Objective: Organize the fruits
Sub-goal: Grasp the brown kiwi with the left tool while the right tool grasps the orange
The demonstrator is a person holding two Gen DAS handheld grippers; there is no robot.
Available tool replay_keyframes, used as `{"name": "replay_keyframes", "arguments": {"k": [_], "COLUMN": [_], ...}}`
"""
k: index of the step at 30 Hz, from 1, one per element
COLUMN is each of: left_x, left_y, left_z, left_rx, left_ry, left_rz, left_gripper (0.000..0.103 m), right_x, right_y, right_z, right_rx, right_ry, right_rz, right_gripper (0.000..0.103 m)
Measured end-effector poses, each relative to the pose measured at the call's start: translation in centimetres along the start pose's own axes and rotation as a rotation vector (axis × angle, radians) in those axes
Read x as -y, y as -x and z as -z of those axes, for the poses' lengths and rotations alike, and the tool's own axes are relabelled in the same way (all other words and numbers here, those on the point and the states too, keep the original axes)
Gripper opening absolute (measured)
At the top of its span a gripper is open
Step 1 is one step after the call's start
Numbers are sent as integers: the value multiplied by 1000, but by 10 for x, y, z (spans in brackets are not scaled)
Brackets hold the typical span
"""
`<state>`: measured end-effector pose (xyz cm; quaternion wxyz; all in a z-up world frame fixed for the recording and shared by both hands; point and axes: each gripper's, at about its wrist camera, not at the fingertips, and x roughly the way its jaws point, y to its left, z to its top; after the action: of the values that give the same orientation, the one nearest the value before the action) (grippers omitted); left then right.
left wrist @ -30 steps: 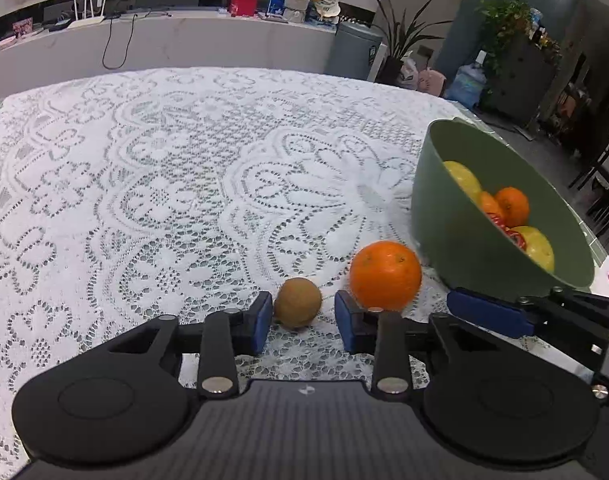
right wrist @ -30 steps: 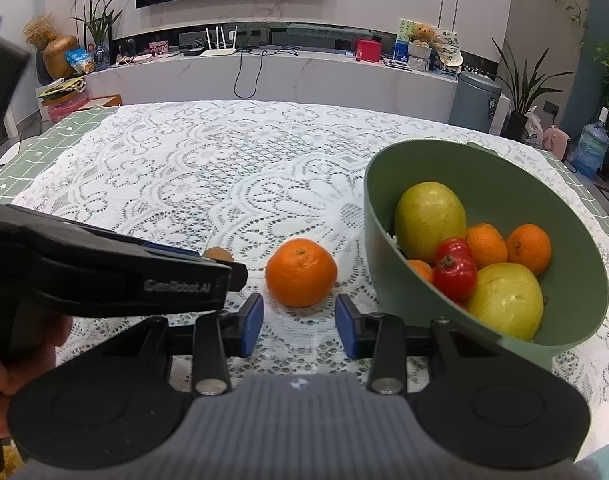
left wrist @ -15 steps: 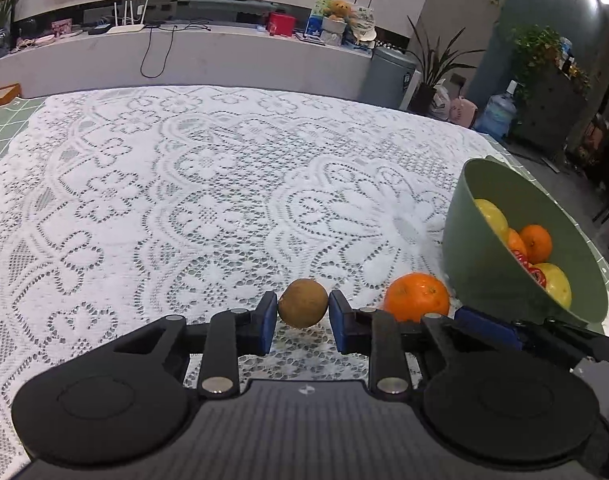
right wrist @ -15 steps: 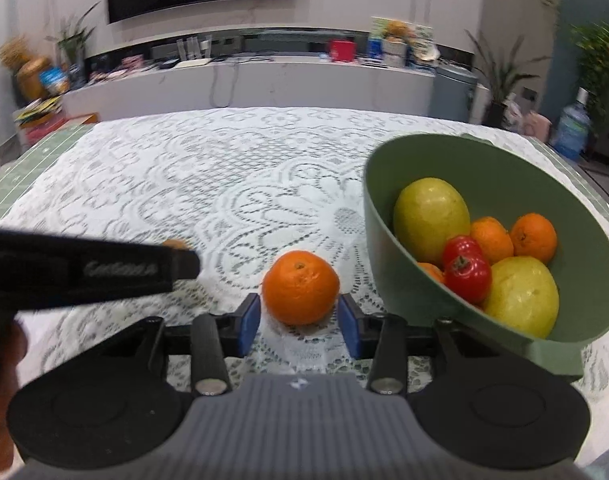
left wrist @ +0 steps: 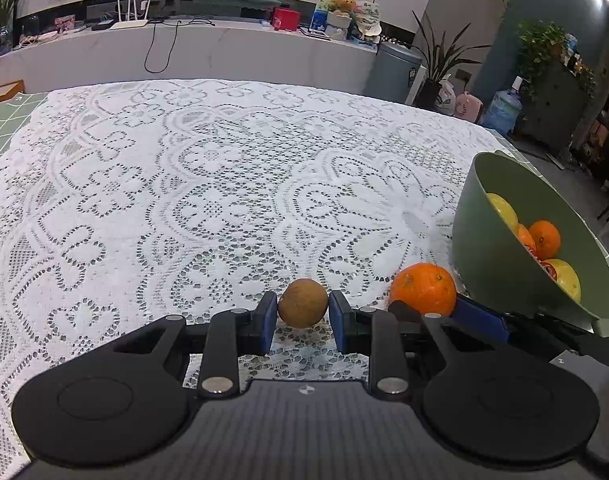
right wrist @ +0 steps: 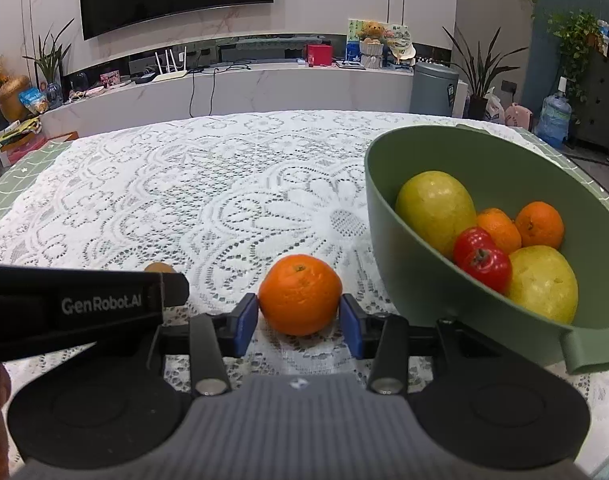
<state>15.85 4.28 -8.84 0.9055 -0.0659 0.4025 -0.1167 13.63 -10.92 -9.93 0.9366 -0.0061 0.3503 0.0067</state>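
Observation:
My left gripper is shut on a small brown kiwi, its blue pads touching both sides, low over the lace tablecloth. My right gripper is shut on an orange that rests on the cloth, a pad against each side. The orange also shows in the left wrist view, just left of the green bowl. The bowl stands to the right and holds yellow-green fruits, small oranges and a red fruit. The kiwi peeks over the left gripper's body in the right wrist view.
The white lace tablecloth covers the table, with a green mat at its left edge. The left gripper's black body crosses the lower left of the right wrist view. A counter, plants and a bin stand beyond the table.
My left gripper closed on the kiwi. My right gripper moved forward around the orange and its pads came against it.

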Motion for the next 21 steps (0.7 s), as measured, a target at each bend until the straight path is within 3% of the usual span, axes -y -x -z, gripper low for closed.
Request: {"name": "replay_keyframes", "arguments": {"k": [10,21], "left_x": [0,-7], "left_y": [2,17], "left_z": [0,6], "left_rx": [3,-7], "left_ry": [-5,31], "left_rz": [-16,-16], "left_gripper": [31,31], "right_x": [1,4], "right_y": [0,17], "right_z": [0,-1], "right_rx": [2,-18], "right_ry": [9,27], "right_rz": [-4,-109], "right_gripper": [39,38]}}
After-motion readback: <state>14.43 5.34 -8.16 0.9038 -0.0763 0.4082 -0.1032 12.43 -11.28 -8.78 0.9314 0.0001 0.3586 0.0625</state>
